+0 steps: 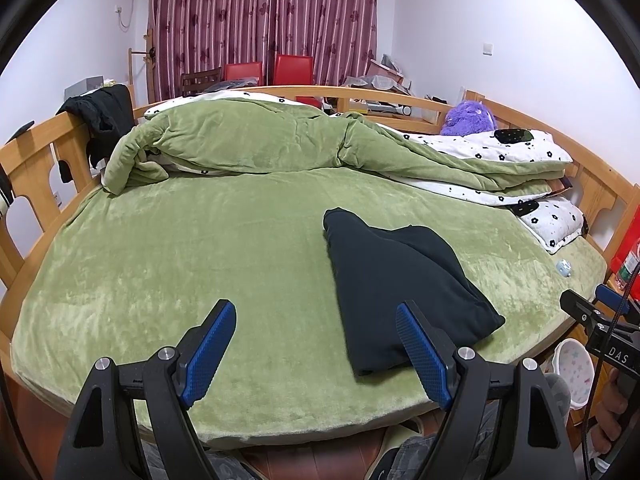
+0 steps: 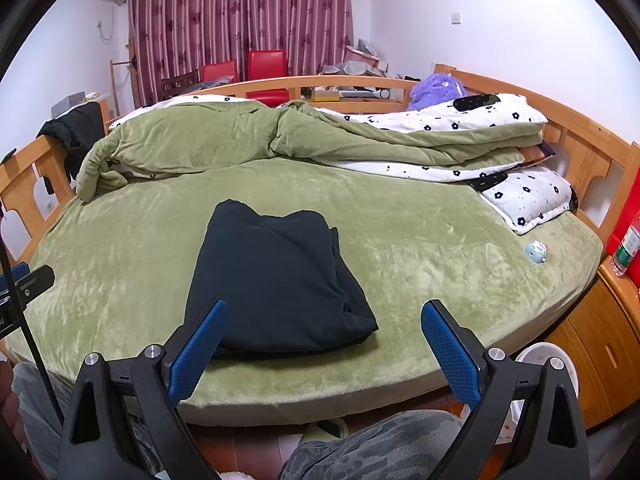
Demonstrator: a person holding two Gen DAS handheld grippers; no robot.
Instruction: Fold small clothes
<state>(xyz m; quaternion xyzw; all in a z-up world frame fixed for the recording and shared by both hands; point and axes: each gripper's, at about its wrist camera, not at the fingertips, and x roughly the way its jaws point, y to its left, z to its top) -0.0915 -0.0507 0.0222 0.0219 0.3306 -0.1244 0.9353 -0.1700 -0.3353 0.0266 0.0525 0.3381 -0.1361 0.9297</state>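
Dark folded garment (image 2: pixel 276 276) lies on the green bed (image 2: pixel 420 264), near its front edge.
The left claw (image 1: pixel 316 350) and the right claw (image 2: pixel 322 350) both hang spread apart and empty above that edge; a small blue toy (image 2: pixel 536 253) sits well to the right, beside the pillow (image 2: pixel 528 196).

Black plastic left gripper (image 1: pixel 316 350) and right gripper (image 2: pixel 324 350): blue textured pads, silver screws; camouflage trousers (image 2: pixel 376 448) at six o'clock.

Folded dark garment (image 2: pixel 276 280) flat on green bed (image 2: pixel 440 280) — right tool (image 2: pixel 322 360) wide apart, apparently empty, just short of it.
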